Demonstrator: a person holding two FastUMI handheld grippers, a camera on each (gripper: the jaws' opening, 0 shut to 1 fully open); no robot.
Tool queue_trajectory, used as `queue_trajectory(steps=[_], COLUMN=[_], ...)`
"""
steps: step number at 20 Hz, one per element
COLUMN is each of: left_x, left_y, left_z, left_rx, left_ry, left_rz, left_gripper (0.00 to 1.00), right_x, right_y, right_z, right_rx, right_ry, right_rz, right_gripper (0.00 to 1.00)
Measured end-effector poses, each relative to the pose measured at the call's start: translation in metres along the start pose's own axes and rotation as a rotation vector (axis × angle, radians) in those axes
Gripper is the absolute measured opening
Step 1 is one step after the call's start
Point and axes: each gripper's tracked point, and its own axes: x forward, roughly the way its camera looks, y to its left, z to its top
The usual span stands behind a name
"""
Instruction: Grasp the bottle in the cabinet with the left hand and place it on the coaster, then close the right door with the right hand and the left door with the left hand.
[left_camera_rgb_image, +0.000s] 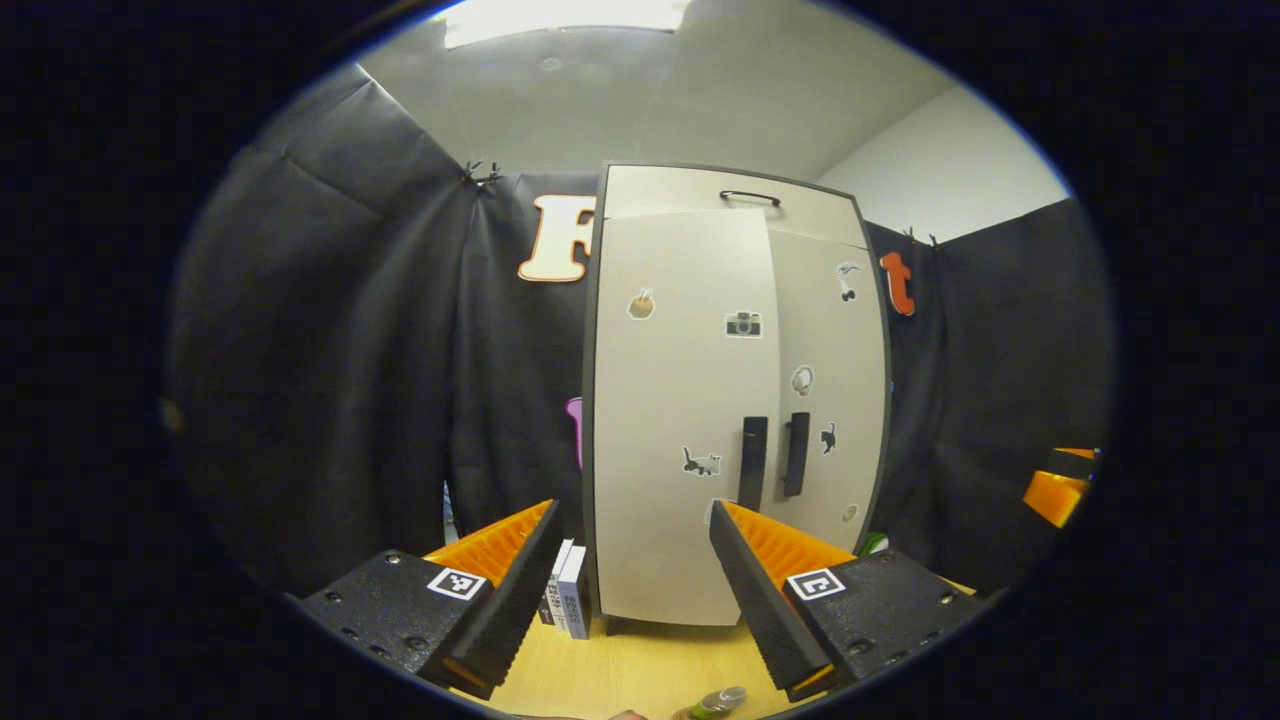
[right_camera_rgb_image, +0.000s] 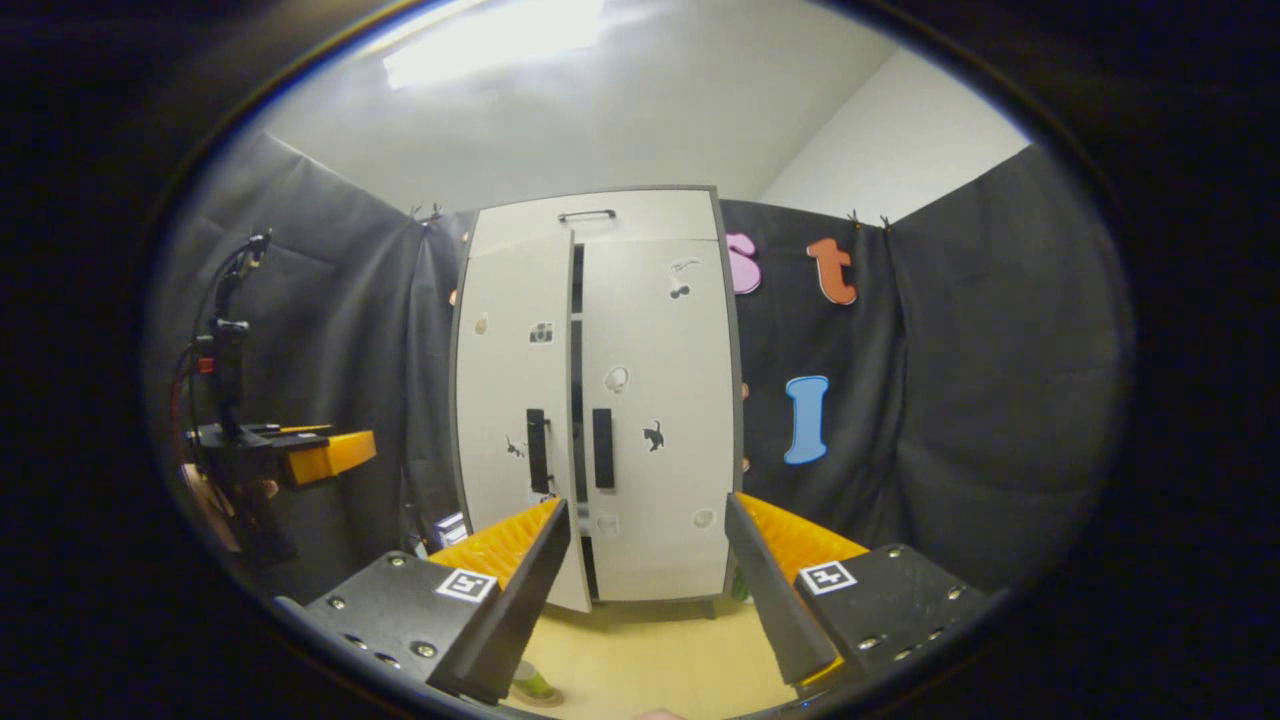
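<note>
Before both spread, empty tools (left_camera_rgb_image: 630, 555) (right_camera_rgb_image: 648, 550), one cabinet (left_camera_rgb_image: 690, 500) shows two doors, two handles.

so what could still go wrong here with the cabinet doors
The left door is not flush: the right gripper view shows a dark gap between it and the right door, so it may stay ajar unless pushed further. The bottle lies near the table's front edge below the open left gripper, so a low pass could knock it.
</note>
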Motion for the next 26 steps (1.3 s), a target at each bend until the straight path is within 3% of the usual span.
queue_trajectory(steps=[3,5,6,8,12,18,26], left_x=[-0.006,-0.010,-0.011,-0.013,-0.022,-0.036,-0.045], left_y=[-0.016,-0.014,-0.012,-0.012,-0.008,-0.007,-0.004], left_z=[0.004,0.001,-0.002,-0.012,-0.023,-0.018,0.005], left_rx=[-0.001,-0.017,-0.033,-0.058,-0.003,0.010,-0.051], left_ry=[-0.011,-0.001,0.009,0.033,0.045,0.003,-0.009], left_rz=[-0.044,-0.025,-0.008,-0.007,-0.021,-0.037,-0.042], left_gripper=[0.91,0.94,0.94,0.95,0.95,0.95,0.95], right_x=[-0.005,-0.006,-0.005,-0.003,0.000,-0.008,-0.027], right_y=[0.002,0.005,0.006,0.005,0.002,-0.024,-0.015], right_z=[0.005,0.006,0.007,0.010,0.009,0.018,0.018], right_rx=[-0.019,-0.019,-0.020,-0.032,-0.057,-0.132,-0.140], right_ry=[-0.014,-0.016,-0.014,-0.014,-0.014,-0.017,-0.005], right_rz=[0.000,0.010,0.014,0.012,0.008,-0.049,-0.031], right_gripper=[0.94,0.89,0.94,0.94,0.94,0.94,0.94])
